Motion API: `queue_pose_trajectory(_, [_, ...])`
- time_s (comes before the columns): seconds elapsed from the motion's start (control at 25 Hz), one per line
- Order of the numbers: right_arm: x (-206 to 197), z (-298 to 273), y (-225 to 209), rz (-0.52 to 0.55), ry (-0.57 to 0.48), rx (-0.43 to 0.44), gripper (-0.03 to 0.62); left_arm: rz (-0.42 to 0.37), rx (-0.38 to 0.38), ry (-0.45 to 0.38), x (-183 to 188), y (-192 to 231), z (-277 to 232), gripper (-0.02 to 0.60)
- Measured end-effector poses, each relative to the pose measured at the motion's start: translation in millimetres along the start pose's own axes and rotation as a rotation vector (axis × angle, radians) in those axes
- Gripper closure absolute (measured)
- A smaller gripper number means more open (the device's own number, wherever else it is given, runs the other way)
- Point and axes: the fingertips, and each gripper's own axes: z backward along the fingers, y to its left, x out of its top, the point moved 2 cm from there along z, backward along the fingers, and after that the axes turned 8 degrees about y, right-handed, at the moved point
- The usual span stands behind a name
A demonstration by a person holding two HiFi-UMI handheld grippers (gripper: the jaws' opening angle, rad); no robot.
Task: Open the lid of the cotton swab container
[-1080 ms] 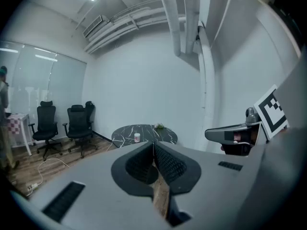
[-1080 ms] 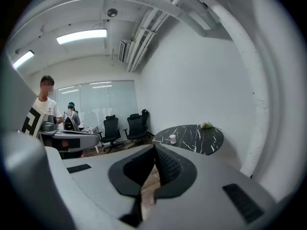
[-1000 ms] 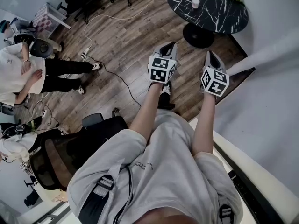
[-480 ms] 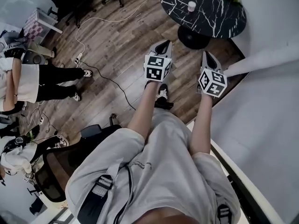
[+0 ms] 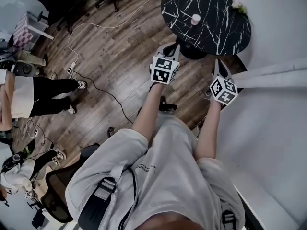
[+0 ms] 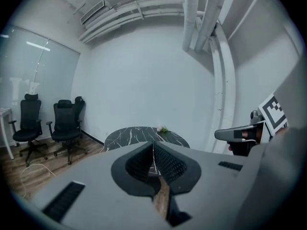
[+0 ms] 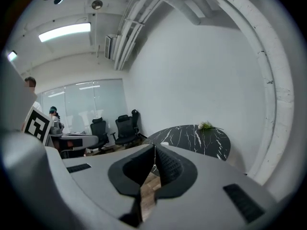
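A small white cotton swab container (image 5: 195, 19) stands upright on the round black marble table (image 5: 216, 32), lid on. Both grippers are held out in front of me, above the wooden floor at the table's near edge. My left gripper (image 5: 175, 47) is shut and empty, its tips just short of the table rim. To its right, my right gripper (image 5: 216, 62) is also shut with nothing held. In the left gripper view the shut gripper (image 6: 153, 145) points at the table (image 6: 129, 135). The right gripper (image 7: 154, 147) faces the same table (image 7: 196, 137). The container is hidden behind the jaws in both gripper views.
A sprig of flowers (image 5: 238, 6) lies at the table's far edge. A cable (image 5: 100, 87) runs across the wooden floor. People (image 5: 29, 92) stand at the left. Black office chairs (image 6: 64, 126) sit by the glass wall, and a white wall (image 5: 278, 123) rises at the right.
The table has come closer and lower in the head view as I stepped toward it. Both grippers stayed shut; the right one has dropped slightly and angled toward the table.
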Motion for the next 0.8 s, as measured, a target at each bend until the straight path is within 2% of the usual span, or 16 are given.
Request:
queue_pose_trajectory(0.12, [19, -23, -4, -0.002, -0.011, -0.041, 0.559, -0.014, -0.013, -0.022, 21, 31, -20, 0.558])
queue_pose_trajectory(0.32, [47, -57, -18, 0.015, -0.032, -0.089, 0.559, 0.007, -0.001, -0.04, 41, 83, -50, 0.558])
queue_pose_trajectory(0.48, [67, -91, -29, 0.093, -0.025, -0.065, 0.559, 0.002, 0.013, -0.057, 53, 116, -73, 0.558])
queue_pose_trajectory(0.8, [103, -180, -46, 0.123, -0.024, 0.005, 0.559, -0.028, 0.022, -0.042, 66, 149, -131, 0.558])
